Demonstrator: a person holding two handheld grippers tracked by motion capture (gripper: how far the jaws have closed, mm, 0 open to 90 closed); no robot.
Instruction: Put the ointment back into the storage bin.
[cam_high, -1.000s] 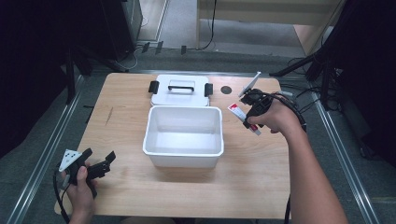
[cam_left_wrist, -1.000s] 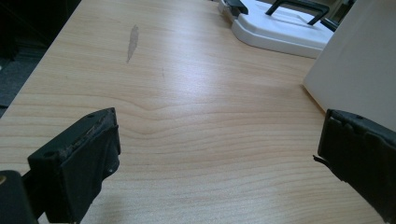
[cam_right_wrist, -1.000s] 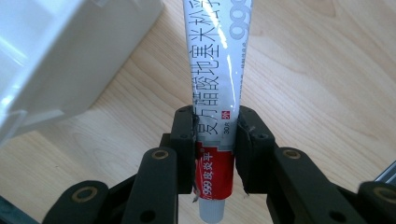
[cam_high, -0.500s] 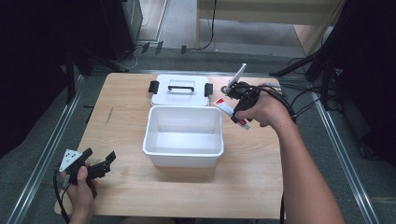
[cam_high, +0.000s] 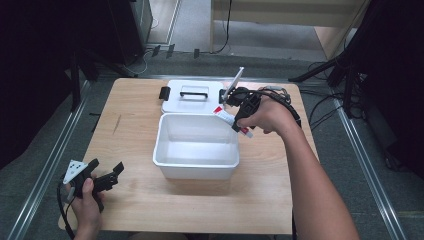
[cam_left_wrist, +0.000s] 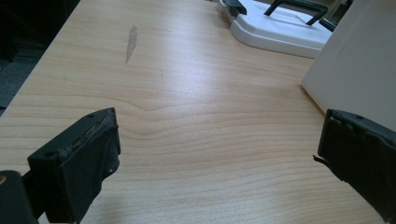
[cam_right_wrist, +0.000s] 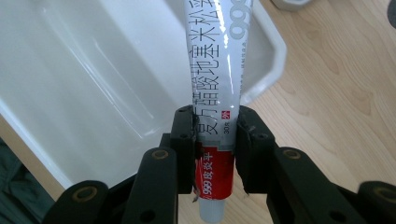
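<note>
Right gripper view is showing the right gripper (cam_right_wrist: 212, 135) clamping a tube (cam_right_wrist: 215, 88) over the white bin (cam_high: 197, 147), apparently still awaiting release. Near-left, the left gripper (cam_high: 102, 177) is idling wide, holding nothing.

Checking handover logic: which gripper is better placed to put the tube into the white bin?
Right. The right gripper already clamps the red-and-white printed tube over the white plastic bin.

White-and-red ointment tube (cam_right_wrist: 216, 88) clamped above the open white bin's (cam_high: 196, 165) corner
</note>
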